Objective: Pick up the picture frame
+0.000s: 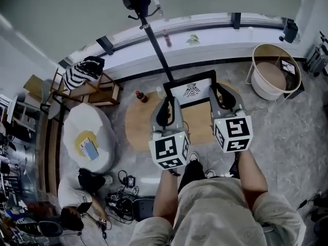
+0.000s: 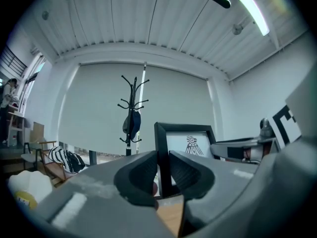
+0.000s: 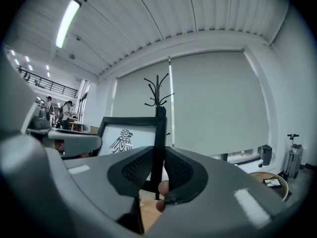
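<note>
Right hand-held gripper [image 3: 157,158] tight on picture frame [image 3: 130,135], unclear overhead.

Overhead plus level close-ups, shared frame [image 1: 190,90]

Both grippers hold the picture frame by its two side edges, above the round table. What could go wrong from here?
1. The left gripper and the right gripper each pinch only a thin side rail of the picture frame; if the hands drift apart or tilt unevenly, it may slip or twist.
2. If it drops, it could hit the round table or the red bottle on it.
</note>
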